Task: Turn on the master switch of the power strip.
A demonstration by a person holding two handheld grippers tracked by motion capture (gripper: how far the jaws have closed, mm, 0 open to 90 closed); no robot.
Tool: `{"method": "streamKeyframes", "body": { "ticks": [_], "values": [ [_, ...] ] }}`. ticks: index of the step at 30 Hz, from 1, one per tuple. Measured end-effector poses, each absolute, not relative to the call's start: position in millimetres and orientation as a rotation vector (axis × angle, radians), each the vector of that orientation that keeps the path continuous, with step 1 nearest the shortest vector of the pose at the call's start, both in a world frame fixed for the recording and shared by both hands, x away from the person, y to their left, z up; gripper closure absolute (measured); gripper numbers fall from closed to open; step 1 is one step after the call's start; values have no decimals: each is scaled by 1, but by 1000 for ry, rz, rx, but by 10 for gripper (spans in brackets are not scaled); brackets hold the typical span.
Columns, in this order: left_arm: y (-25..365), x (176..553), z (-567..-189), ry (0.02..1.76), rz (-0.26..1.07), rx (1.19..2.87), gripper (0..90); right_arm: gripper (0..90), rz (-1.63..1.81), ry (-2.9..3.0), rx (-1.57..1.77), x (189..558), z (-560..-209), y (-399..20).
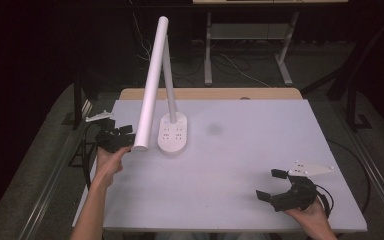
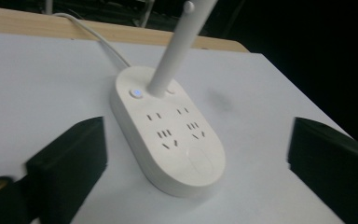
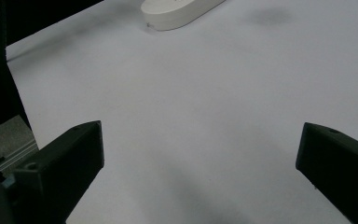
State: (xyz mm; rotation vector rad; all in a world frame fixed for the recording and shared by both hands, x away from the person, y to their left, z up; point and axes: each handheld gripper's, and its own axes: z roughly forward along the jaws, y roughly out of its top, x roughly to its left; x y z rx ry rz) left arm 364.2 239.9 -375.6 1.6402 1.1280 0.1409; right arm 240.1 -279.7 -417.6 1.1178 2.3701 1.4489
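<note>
A white desk lamp stands on the left half of the table. Its oval base (image 1: 173, 134) carries several sockets, and its long tube head (image 1: 151, 85) slopes down toward the left. My left gripper (image 1: 126, 136) is just left of the base, beside the low end of the tube, and it is open. In the left gripper view the base (image 2: 168, 135) lies ahead between the wide-apart fingers (image 2: 70, 163), untouched, with a lit blue button (image 2: 137, 93) beside the stem (image 2: 175, 51). My right gripper (image 1: 270, 184) rests open near the front right, holding nothing.
The white table top (image 1: 240, 150) has a wooden strip (image 1: 210, 93) along its far edge. The lamp's white cable (image 2: 98, 39) runs off the back. A faint grey smudge (image 1: 213, 129) lies right of the base. Dark floor and desk legs (image 1: 208, 50) lie beyond.
</note>
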Motion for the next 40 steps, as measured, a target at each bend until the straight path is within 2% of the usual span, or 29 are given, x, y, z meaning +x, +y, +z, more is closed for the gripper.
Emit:
{"method": "streamKeyframes", "body": {
  "ticks": [16, 30, 40],
  "values": [
    [230, 318, -379, 1037, 162, 1662, 0, 2, 1446, 2373, 1114, 240, -418, -279],
    [208, 274, -406, 1012, 133, 1676, 0, 3, 1461, 2352, 1133, 239, -417, -283],
    [195, 263, -416, 976, 117, 1745, 0, 3, 1466, 2354, 1135, 239, -418, -284]
  ]
}}
